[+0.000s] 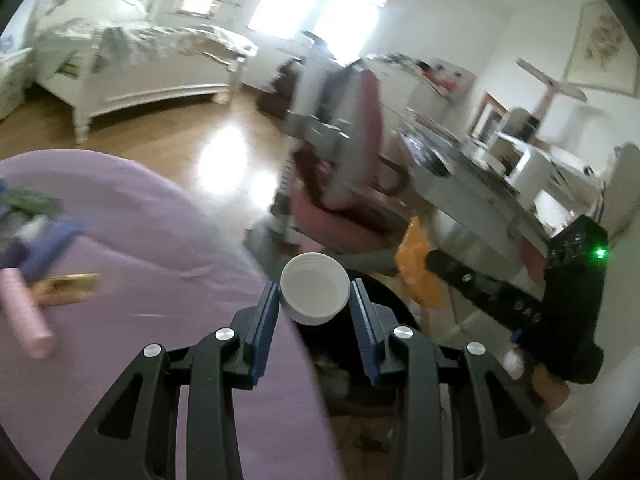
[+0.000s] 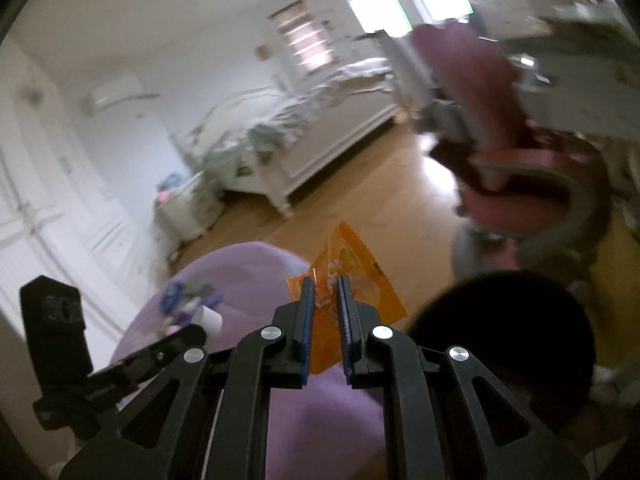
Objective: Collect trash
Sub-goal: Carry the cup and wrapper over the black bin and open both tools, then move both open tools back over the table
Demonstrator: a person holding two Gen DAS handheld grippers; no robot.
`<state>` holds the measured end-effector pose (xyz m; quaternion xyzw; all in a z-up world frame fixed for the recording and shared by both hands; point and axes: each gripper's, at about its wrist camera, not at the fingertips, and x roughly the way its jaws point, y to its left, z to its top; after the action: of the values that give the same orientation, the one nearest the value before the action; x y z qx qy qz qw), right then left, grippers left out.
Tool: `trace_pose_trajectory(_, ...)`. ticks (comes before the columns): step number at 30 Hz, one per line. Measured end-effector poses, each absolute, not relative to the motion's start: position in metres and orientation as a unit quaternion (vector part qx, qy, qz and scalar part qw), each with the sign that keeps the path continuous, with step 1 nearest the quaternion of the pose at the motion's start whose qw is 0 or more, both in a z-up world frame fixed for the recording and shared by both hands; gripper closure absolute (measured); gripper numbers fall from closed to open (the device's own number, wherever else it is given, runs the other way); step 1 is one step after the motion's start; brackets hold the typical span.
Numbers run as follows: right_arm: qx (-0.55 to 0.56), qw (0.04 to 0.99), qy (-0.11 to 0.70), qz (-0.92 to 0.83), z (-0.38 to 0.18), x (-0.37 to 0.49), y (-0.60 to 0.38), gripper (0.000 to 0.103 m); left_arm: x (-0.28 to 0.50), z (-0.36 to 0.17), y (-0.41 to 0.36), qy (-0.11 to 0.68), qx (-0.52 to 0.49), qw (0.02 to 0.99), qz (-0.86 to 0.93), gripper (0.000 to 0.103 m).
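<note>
My left gripper (image 1: 314,294) is shut on a white paper cup (image 1: 314,284), its mouth facing the camera, held above the edge of the purple surface (image 1: 160,240). My right gripper (image 2: 325,300) is shut on an orange plastic wrapper (image 2: 356,276) and holds it in the air; that wrapper also shows in the left wrist view (image 1: 420,272). A dark round bin (image 2: 504,328) sits low to the right of the right gripper; its dark opening (image 1: 356,360) lies below the cup.
Blue, green and pink items (image 1: 36,240) lie on the purple surface at the left. A pink swivel chair (image 1: 344,184), a cluttered desk (image 1: 480,184) and a white bed (image 1: 132,68) stand on the wooden floor (image 1: 180,140).
</note>
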<state>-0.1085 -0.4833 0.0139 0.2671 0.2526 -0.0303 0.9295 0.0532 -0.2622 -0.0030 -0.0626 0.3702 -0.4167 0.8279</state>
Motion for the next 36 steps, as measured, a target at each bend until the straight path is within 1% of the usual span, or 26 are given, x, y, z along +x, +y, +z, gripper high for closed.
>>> trace_pose_trajectory(5,0.291,0.919,0.261,-0.059,-0.017,-0.125,-0.514,0.09,0.041,-0.014,-0.319,0.38,-0.034,0.809,-0.447,0.066)
trace_pose_trajectory(10,0.309,0.909,0.271,-0.073,-0.042,-0.134,-0.534,0.09,0.042,-0.025,-0.353,0.393,-0.014,0.798,-0.457,0.066)
trace_pose_trajectory(21,0.337,0.893,0.285,-0.084,-0.069,-0.133,-0.557,0.09,0.039,-0.047,-0.382,0.413,0.018,0.786,-0.46,0.066)
trace_pose_trajectory(23,0.339,0.89,0.292,-0.085,-0.071,-0.131,-0.559,0.086,0.039,-0.049,-0.386,0.411,0.03,0.788,-0.458,0.065)
trace_pose_trajectory(24,0.339,0.889,0.295,-0.087,-0.073,-0.13,-0.561,0.083,0.038,-0.05,-0.39,0.408,0.04,0.789,-0.458,0.064)
trace_pose_trajectory(25,0.34,0.888,0.297,-0.089,-0.074,-0.129,-0.563,0.071,0.037,-0.05,-0.391,0.407,0.047,0.789,-0.458,0.063)
trace_pose_trajectory(26,0.341,0.887,0.296,-0.092,-0.074,-0.129,-0.563,0.065,0.036,-0.05,-0.394,0.405,0.057,0.79,-0.457,0.053)
trace_pose_trajectory(27,0.342,0.887,0.295,-0.095,-0.074,-0.129,-0.565,0.055,0.035,-0.049,-0.395,0.4,0.062,0.794,-0.454,0.033)
trace_pose_trajectory(28,0.343,0.887,0.294,-0.099,-0.075,-0.13,-0.567,0.048,0.034,-0.048,-0.394,0.394,0.063,0.798,-0.451,0.026)
trace_pose_trajectory(29,0.344,0.887,0.292,-0.101,-0.075,-0.131,-0.568,0.045,0.033,-0.047,-0.393,0.387,0.061,0.802,-0.451,0.019)
trace_pose_trajectory(30,0.345,0.886,0.291,-0.104,-0.075,-0.133,-0.569,0.041,0.032,-0.045,-0.391,0.381,0.06,0.804,-0.452,0.019)
trace_pose_trajectory(31,0.346,0.886,0.29,-0.106,-0.075,-0.133,-0.57,0.039,0.032,-0.044,-0.39,0.382,0.06,0.804,-0.452,0.019)
trace_pose_trajectory(35,0.351,0.883,0.292,-0.108,-0.075,-0.132,-0.57,0.038,0.034,-0.037,-0.376,0.381,0.056,0.81,-0.442,0.019)
trace_pose_trajectory(36,0.351,0.883,0.294,-0.107,-0.074,-0.131,-0.568,0.036,0.035,-0.035,-0.372,0.38,0.052,0.813,-0.439,0.019)
